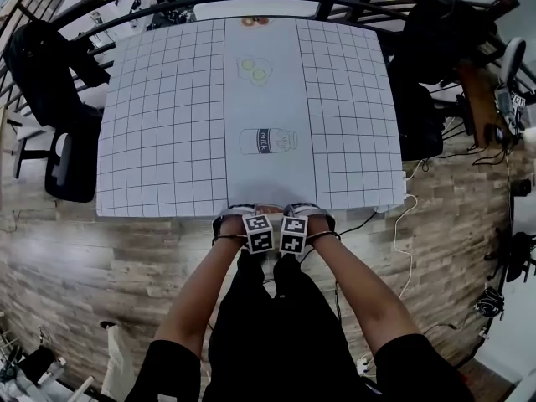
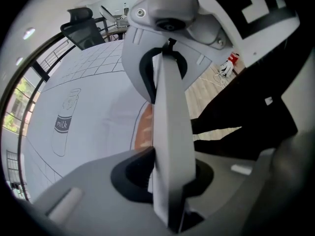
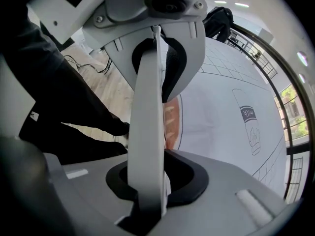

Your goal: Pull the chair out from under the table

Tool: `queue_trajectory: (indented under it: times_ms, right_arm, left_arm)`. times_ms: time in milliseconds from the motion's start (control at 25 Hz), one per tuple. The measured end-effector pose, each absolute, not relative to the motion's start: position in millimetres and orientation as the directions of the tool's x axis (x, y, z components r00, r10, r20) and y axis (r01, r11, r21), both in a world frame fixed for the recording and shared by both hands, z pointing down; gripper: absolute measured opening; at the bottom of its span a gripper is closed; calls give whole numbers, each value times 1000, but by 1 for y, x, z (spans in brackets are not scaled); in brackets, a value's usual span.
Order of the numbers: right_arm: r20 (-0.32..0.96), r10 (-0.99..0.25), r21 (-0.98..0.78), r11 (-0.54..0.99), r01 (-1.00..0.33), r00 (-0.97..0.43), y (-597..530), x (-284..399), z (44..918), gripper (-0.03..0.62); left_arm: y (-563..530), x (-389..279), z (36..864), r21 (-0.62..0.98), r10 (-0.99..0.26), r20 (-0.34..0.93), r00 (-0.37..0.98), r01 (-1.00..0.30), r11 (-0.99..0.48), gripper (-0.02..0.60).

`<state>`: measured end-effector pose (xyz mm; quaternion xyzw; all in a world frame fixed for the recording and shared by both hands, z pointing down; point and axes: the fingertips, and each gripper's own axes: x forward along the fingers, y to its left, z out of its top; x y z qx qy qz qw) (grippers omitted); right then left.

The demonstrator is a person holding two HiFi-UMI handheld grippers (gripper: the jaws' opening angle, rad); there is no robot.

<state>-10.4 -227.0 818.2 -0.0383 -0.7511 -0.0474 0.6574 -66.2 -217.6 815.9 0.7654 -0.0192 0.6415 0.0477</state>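
Note:
The chair is tucked under the table [image 1: 159,141]. Only a pale grey curved rim of its backrest [image 1: 233,213] shows, at the table's near edge. My left gripper [image 1: 258,229] and right gripper [image 1: 293,229] stand side by side there, both pointing straight down over that rim. In the left gripper view the jaws [image 2: 169,181] stand narrow around a pale bar [image 2: 170,107] that runs along the table's edge. The right gripper view shows the same pale bar [image 3: 147,107] in its jaws [image 3: 147,181]. The seat and legs are hidden by the tabletop.
A white gridded cloth with milk-carton [image 1: 268,141] and egg [image 1: 254,70] drawings covers the table. A black office chair [image 1: 59,132] stands at its left and dark bags [image 1: 435,48] at its right. A white cable [image 1: 408,241] trails over the wooden floor. My legs are right behind the grippers.

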Motion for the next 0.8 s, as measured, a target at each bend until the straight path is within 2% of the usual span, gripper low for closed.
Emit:
queue_trajectory:
  times_ms: [800]
  right_arm:
    - [992, -11, 27, 992, 124, -125, -222, -9, 817, 69]
  left_arm:
    - [-212, -66, 815, 10, -7, 987, 163, -106, -994, 78]
